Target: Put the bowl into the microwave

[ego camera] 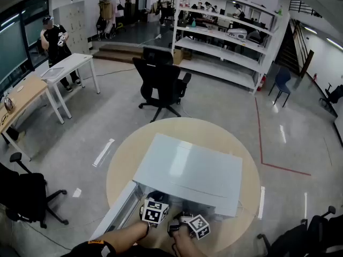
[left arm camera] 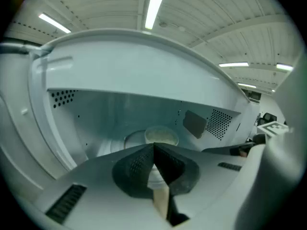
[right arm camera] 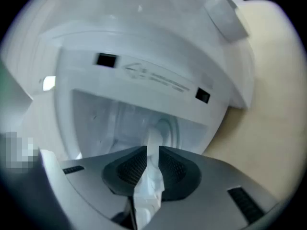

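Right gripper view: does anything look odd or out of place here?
Yes: the right tool is shut on a crumpled white piece, not the bowl, which the left tool holds inside the microwave. What the piece is cannot be told.

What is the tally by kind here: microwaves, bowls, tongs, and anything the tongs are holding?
Microwave: 1
Bowl: 1
Tongs: 2, left tongs and right tongs
White piece in the right tongs: 1
Total: 5

My left gripper [left arm camera: 154,163] and right gripper [right arm camera: 152,164] are pale grey shells with black dimpled pads [left arm camera: 134,169] and dark slotted vents [left arm camera: 67,202]. Each carries a cube [ego camera: 155,212] of black-and-white square markers. My left sleeve [ego camera: 86,249] is black with an orange tag [ego camera: 95,242].
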The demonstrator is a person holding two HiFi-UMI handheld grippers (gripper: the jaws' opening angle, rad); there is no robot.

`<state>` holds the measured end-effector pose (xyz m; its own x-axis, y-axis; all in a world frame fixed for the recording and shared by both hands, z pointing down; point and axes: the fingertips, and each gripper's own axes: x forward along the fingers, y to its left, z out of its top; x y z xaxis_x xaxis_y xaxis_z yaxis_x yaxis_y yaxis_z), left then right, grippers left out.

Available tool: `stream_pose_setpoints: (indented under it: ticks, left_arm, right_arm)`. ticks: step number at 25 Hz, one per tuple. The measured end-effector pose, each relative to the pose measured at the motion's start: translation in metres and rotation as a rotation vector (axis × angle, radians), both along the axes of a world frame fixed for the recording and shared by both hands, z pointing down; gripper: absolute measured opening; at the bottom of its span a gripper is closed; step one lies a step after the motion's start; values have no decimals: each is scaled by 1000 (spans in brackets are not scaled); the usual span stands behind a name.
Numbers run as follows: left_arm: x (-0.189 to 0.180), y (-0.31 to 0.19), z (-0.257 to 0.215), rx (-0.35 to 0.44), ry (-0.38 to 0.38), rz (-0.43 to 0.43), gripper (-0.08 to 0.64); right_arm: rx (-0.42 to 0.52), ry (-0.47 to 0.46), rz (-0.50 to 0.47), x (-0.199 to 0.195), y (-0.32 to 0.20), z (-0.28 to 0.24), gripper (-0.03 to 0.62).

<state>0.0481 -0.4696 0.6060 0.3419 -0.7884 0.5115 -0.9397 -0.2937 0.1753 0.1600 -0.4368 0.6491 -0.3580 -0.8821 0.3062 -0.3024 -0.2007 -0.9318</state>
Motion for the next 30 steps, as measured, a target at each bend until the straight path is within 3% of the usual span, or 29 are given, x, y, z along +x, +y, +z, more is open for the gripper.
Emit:
stream_pose_setpoints:
  ticks: [8, 16, 24, 30]
  left_arm:
    - [6, 58, -26, 52, 89, -24, 46]
    - [25, 121, -57, 146, 92, -13, 46]
    - [34, 171, -62, 158, 104, -77, 46]
    - [36, 199, -73, 180, 84, -106, 46]
  right_arm:
    - [179, 374, -363, -25, 52, -28, 64]
    - [365, 615, -535, -22, 98, -65, 46]
    - [490, 726, -627, -13, 140, -80, 25]
    - [494, 748, -650, -7, 162, -82, 25]
